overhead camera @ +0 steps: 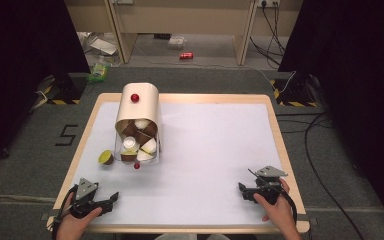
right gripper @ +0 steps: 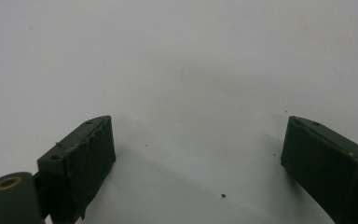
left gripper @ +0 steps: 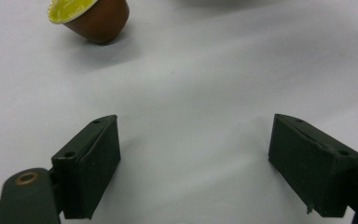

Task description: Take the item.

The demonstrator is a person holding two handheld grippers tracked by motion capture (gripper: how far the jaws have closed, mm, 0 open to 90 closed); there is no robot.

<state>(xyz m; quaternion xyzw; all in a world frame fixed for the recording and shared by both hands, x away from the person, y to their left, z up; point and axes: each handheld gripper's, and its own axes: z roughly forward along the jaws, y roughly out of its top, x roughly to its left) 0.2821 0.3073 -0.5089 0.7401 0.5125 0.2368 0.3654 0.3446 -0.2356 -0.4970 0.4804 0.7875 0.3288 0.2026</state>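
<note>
A beige cylindrical container (overhead camera: 138, 106) lies on its side at the table's left, its clear mouth holding several coffee capsules (overhead camera: 136, 140). One brown capsule with a yellow-green lid (overhead camera: 105, 157) lies loose on the mat beside the mouth; the same capsule (left gripper: 89, 15) sits at the top left of the left gripper view. My left gripper (overhead camera: 113, 198) rests near the front left corner, open, with bare mat between its jaws (left gripper: 196, 158). Near the front right corner my right gripper (overhead camera: 241, 189) is open too, nothing between its jaws (right gripper: 198, 163).
A small red ball (overhead camera: 136, 165) lies just in front of the container's mouth; another red knob (overhead camera: 135, 97) sits on the container. The white mat (overhead camera: 210, 150) covers the wooden table. Cables, a can and clutter lie on the floor beyond.
</note>
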